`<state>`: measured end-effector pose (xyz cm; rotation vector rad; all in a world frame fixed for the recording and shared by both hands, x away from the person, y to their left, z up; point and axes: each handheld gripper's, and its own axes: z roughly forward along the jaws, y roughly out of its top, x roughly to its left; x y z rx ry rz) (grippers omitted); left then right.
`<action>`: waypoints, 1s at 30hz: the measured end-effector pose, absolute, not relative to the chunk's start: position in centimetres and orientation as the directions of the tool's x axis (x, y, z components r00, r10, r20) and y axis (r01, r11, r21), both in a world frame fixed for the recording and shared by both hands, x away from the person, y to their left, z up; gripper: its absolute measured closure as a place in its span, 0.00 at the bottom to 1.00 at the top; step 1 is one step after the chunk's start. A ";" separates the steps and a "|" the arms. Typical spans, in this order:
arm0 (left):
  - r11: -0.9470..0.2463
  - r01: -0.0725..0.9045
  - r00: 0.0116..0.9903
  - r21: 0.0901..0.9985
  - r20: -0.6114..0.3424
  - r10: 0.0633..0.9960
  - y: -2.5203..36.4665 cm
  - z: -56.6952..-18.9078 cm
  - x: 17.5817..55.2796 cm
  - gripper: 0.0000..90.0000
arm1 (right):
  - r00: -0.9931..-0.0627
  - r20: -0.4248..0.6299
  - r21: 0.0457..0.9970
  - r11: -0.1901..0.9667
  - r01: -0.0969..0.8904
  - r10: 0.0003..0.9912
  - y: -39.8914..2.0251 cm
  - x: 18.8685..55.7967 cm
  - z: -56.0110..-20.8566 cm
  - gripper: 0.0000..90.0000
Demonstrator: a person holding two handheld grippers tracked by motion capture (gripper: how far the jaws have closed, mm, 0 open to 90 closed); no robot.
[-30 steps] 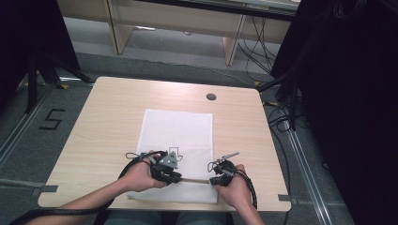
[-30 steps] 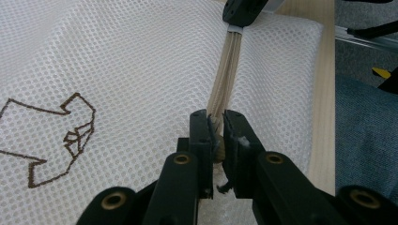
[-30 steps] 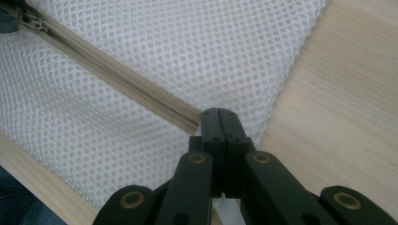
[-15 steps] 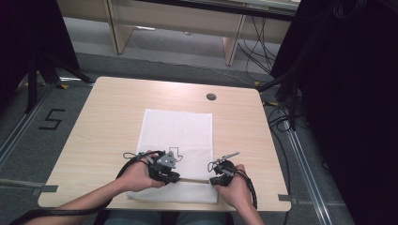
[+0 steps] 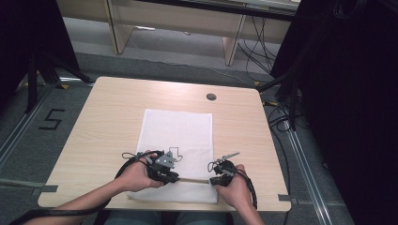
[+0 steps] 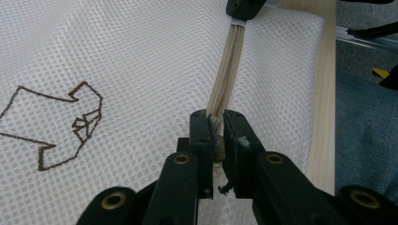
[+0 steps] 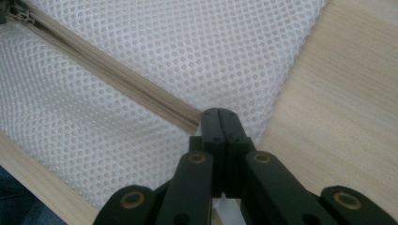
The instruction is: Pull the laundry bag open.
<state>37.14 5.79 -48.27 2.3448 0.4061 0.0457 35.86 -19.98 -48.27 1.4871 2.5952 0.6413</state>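
Currently mid-step on a white mesh bag [image 5: 178,136] lying flat at the centre of the table [image 5: 103,117]: zipper [image 7: 117,75] along the near edge being worked. Left gripper [image 6: 216,123] clamped on the zipper pull; right gripper [image 7: 219,118] pinched fully closed on the fabric at the zipper's end. Next, by judgement: hold the right end firmly, draw the pull steadily along the teeth, keeping the mesh taut.

The mesh bag [image 5: 177,136] is white with a fine honeycomb weave, a brown outline figure [image 6: 56,124] stitched on it, and a beige zipper [image 7: 112,72]. Tabletop [image 5: 112,112]: pale wood grain. Each gripper is black.
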 end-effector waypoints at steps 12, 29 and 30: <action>-0.665 0.276 0.949 0.694 -0.087 0.304 6.1 -48.4 37.2 0.91 | -0.523 0.135 0.395 0.439 0.807 0.841 -20.0 35.9 -48.3 1.00; -0.654 0.292 0.944 0.698 -0.102 0.314 6.3 -48.4 37.1 0.91 | -0.537 0.127 0.407 0.449 0.795 0.834 -20.1 36.0 -48.4 1.00; -0.664 0.277 0.948 0.695 -0.087 0.305 6.4 -48.4 37.1 0.91 | -0.537 0.127 0.407 0.450 0.795 0.834 -20.1 36.0 -48.4 1.00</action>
